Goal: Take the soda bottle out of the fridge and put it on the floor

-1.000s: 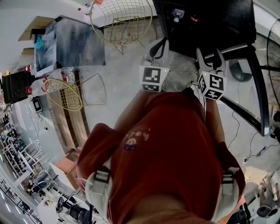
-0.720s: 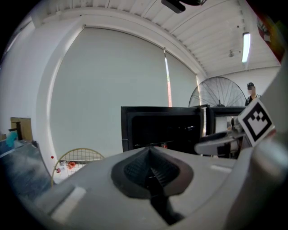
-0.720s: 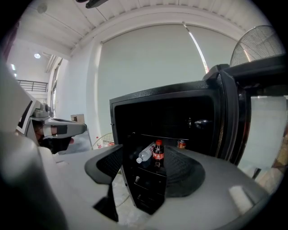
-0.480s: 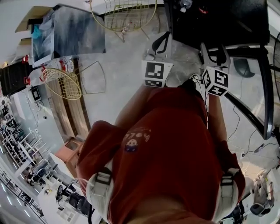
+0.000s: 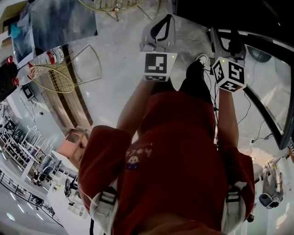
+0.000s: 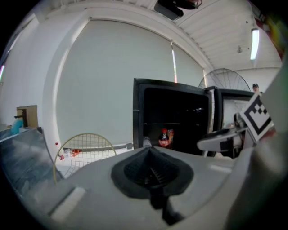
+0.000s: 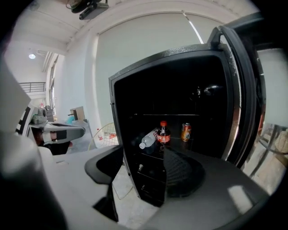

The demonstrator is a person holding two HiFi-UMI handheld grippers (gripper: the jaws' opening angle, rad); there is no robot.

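Note:
The soda bottle, dark with a red cap and label, stands upright on a shelf of the open black fridge. It also shows small in the left gripper view. My right gripper is open and empty, well short of the shelf. My left gripper is shut on nothing, and the right gripper shows beside it. In the head view both grippers, left and right, are held out before the person's red shirt, toward the dark fridge.
A clear water bottle lies beside the soda and an orange can stands to its right. The fridge door hangs open at the right. Wire hoops lean at the left. Cables cross the floor at the right.
Both grippers have shifted up in the head view, closer to the fridge, and the wire hoops have slid up and left. The right jaws stay as wide as before.

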